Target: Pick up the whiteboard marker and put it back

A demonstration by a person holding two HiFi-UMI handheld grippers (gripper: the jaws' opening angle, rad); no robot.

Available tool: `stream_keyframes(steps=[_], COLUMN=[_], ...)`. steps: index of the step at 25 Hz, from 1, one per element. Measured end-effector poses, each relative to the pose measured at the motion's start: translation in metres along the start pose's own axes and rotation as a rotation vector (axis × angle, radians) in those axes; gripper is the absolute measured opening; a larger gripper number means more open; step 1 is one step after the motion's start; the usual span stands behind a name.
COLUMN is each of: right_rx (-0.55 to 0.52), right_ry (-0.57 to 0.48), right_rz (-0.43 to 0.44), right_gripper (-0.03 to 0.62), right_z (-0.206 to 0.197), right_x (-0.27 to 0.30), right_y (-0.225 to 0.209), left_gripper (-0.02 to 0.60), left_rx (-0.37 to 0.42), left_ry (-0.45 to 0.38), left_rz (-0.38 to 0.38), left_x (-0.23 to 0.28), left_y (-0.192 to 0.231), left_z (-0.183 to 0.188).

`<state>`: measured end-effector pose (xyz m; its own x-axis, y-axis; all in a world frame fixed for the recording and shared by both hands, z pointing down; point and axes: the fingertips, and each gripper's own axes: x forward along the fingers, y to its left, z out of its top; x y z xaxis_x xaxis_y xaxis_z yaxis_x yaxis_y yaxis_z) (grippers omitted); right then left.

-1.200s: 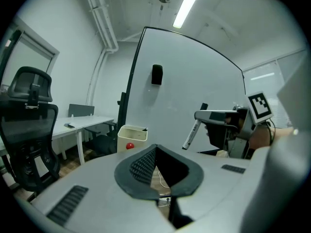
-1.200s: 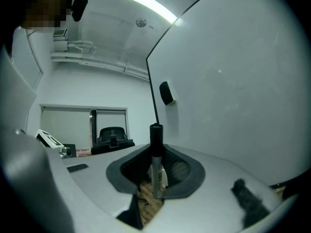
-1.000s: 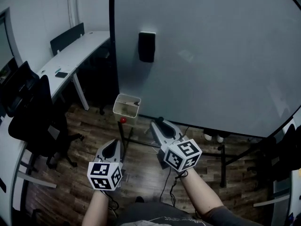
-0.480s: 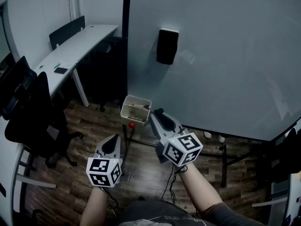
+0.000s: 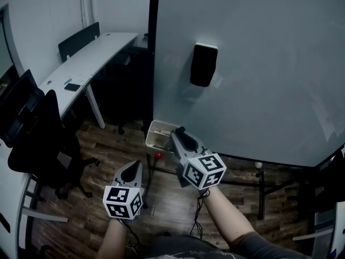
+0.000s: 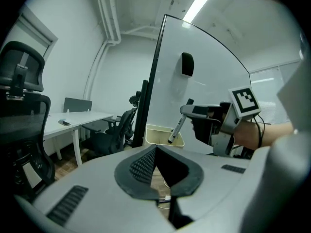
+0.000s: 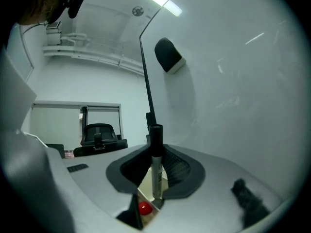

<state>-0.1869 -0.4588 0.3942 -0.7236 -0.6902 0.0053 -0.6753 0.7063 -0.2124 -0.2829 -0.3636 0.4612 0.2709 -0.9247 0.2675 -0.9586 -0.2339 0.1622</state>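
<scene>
Right gripper, clamping the marker, has neared the tray, seemingly above it.

left gripper: near, we see its jaws together, nothing between | right gripper: far right, jaws clamped on the whiteboard marker, which is tilted with its lower end over the cream tray | whiteboard: behind, black eraser high on it | desk, office chair: left
</scene>
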Motion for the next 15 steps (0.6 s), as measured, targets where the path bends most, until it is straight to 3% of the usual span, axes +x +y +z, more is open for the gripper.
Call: stream_keyframes(steps=[9,15], right_rx=[-0.03,-0.104], right_ry=[0.058,0.088], right_rz=[-0.024,-0.033], right_gripper=[0.081,0.081], right_z=[-0.035,-0.044], right_x=[0.022,0.024], right_y=[-0.005,-0.001], left_gripper=[0.013,0.014], left_rx=[-0.039,-0.04], left_ry=[0.015,0.037], left_rz=[-0.008,-0.009], left_x=[0.008,0.01], left_y=[0.012,0.013], left_z=[-0.005,-0.014])
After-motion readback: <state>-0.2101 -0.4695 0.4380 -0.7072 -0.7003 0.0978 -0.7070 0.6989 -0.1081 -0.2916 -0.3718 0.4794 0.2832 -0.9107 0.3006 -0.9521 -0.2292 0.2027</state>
